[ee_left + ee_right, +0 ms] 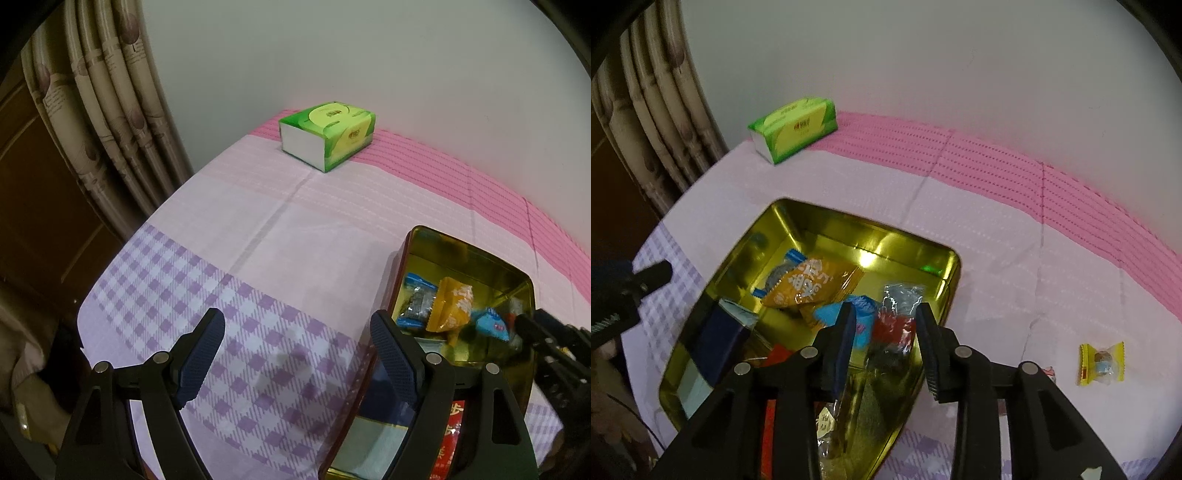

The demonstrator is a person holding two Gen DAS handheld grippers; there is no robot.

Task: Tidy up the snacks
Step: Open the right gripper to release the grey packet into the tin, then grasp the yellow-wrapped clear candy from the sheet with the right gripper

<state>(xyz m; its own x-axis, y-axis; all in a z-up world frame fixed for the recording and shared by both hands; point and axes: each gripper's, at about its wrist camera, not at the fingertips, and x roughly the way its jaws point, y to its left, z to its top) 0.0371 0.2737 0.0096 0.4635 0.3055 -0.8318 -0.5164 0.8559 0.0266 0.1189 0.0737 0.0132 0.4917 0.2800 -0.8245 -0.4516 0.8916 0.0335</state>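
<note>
An open gold tin (pixel 871 225) holds several wrapped snacks, among them an orange packet (pixel 809 284) and a light blue one (pixel 831 314). My right gripper (pixel 886 308) hangs over the tin's right side, open by a narrow gap. A clear packet with red print (pixel 895 325) lies between its fingers, and the pads do not press on it. A yellow wrapped candy (pixel 1102 363) lies on the cloth to the right of the tin. My left gripper (pixel 295 315) stands open and empty over the purple checked cloth, left of the tin (pixel 465 243).
A green tissue pack (pixel 328 134) sits at the table's far edge by the wall. A curtain (pixel 110 110) hangs to the left, where the table edge drops off. A small pinkish wrapper (pixel 1049 371) peeks out beside the right gripper's arm.
</note>
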